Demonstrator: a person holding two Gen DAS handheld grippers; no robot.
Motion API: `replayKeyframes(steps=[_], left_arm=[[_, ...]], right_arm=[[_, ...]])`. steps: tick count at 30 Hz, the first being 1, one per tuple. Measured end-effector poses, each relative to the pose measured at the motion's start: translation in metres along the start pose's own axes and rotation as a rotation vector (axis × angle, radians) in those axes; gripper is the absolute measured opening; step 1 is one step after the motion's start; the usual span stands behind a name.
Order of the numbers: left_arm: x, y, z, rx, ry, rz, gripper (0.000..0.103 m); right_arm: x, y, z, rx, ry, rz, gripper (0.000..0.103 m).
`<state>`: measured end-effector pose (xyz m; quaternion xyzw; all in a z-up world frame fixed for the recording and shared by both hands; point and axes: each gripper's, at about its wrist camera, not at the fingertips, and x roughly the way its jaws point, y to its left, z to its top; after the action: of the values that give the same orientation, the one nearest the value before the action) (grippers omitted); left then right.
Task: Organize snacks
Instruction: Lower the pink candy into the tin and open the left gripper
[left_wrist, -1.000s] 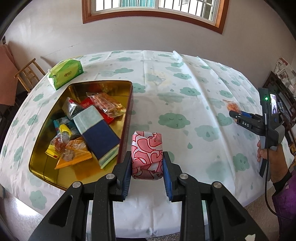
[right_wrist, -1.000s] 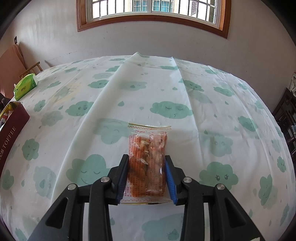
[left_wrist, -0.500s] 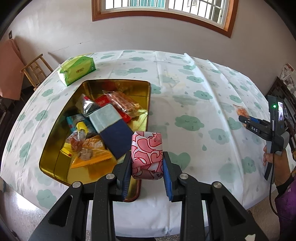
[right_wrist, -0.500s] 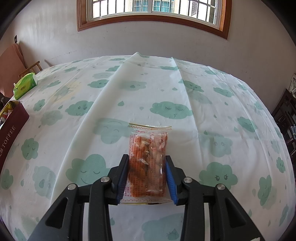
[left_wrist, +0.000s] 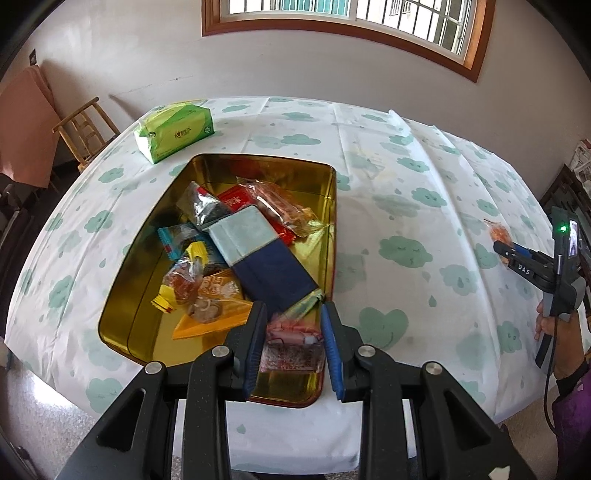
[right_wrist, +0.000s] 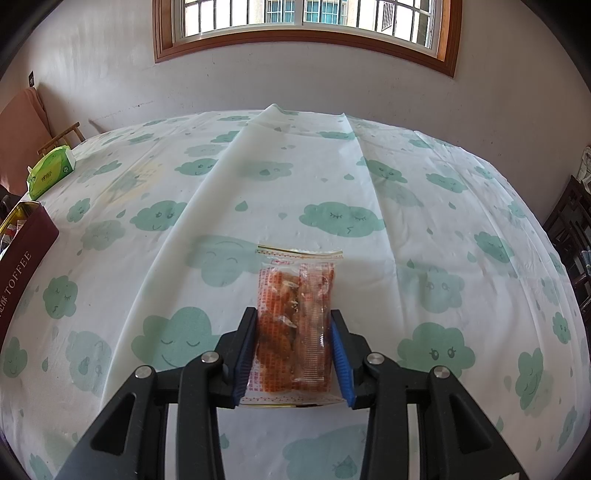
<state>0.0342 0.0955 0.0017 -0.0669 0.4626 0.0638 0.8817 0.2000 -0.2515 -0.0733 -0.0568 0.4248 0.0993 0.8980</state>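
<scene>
A: Since a second ago my left hand-held gripper (left_wrist: 293, 345) has carried the pink packet (left_wrist: 291, 341) across from beside the tin (left_wrist: 155, 236) to over its near end, and the packet now looks flatter and blurred between the pads.

B: Is it gripped or let go?

A: I see the pads close on both sides of it, jaws only narrowly apart, but with that blur I cannot tell whether they press it or whether it lies on the tin's gold floor.

B: What else is in the tin?

A: I count a blue and grey box (left_wrist: 258, 254) in the middle of the tin, an orange packet (left_wrist: 210, 314) on its left side, and a clear packet of orange snacks (left_wrist: 280, 206) at its far end. Beyond the tin's far left corner sits a green tissue pack (left_wrist: 173, 131).

B: And your right hand?

A: My right hand-held gripper (right_wrist: 294, 354) is well to the right of the tin, low on the cloud-print desk (right_wrist: 424, 177), jaws pinched on a clear snack bag (right_wrist: 295, 325) that lies flat on the cloth. I keep it there unmoved.
</scene>
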Motion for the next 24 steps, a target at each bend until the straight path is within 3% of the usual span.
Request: replayKeyframes(steps=[16,24], left_arm=[[0.000,0.042,0.007,-0.065,-0.014,0.050,0.023],[0.003,0.040,0.002,-0.042,-0.008,0.080,0.023]], right_arm=[[0.000,0.000,0.000,-0.001,0.000,-0.001,0.039],[0.000,0.001,0.000,-0.006,-0.001,-0.009,0.037]])
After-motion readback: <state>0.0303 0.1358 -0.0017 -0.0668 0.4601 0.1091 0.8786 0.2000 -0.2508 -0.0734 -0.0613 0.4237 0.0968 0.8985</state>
